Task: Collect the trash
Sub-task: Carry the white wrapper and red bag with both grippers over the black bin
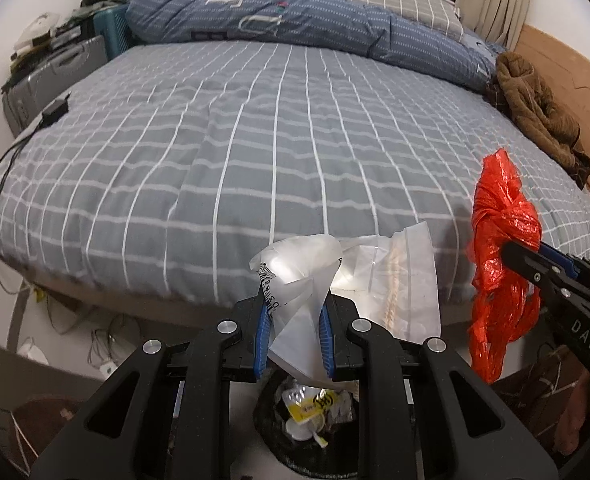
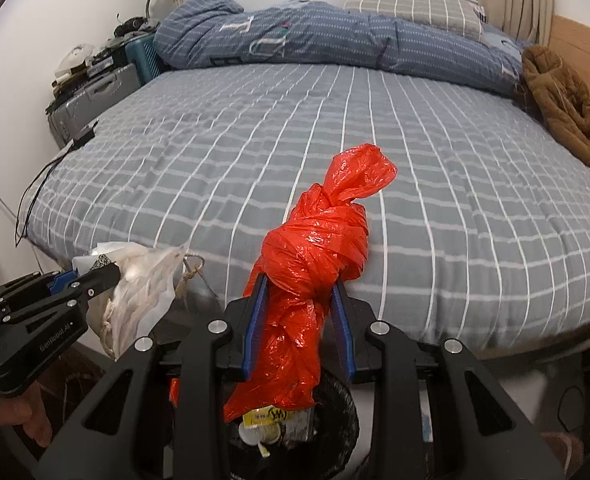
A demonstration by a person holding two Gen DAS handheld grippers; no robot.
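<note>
My left gripper is shut on a clear plastic bag with a second clear zip bag hanging beside it, held above a black-lined trash bin that has wrappers in it. My right gripper is shut on a knotted red plastic bag, held above the same bin. The right gripper with the red bag also shows at the right of the left wrist view. The left gripper with the clear bags shows at the left of the right wrist view.
A bed with a grey checked sheet fills the view ahead. A blue duvet and a pillow lie at its far side, a brown garment at the right. A black charger with cable lies at the left edge.
</note>
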